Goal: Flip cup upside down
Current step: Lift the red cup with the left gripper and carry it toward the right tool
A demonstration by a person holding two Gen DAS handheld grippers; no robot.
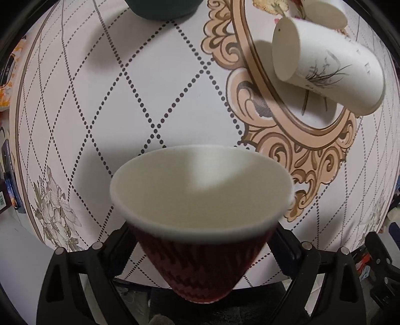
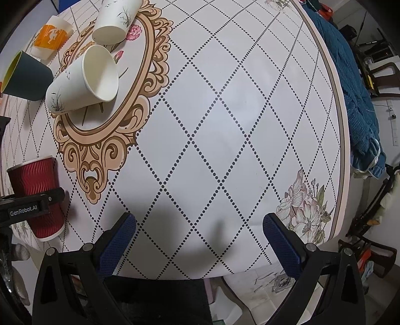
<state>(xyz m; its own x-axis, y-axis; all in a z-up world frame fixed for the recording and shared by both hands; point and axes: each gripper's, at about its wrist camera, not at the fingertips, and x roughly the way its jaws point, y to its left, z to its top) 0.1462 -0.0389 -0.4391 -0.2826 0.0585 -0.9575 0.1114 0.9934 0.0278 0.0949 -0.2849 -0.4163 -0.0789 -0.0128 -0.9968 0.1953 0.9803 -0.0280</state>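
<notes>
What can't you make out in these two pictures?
- Red cup: the left view cuts its base short of the tool's grip; its rim is blurred.
- Red cup's mouth: the right view shows only its side.
- Green cup: cut off by the left view's top edge.
- Orange cup: print too small, right view.

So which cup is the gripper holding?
The dark red ribbed cup. The left gripper squeezes it, mouth facing up. The white cups lie on their sides, and the dark green and orange ones sit untouched.
</notes>
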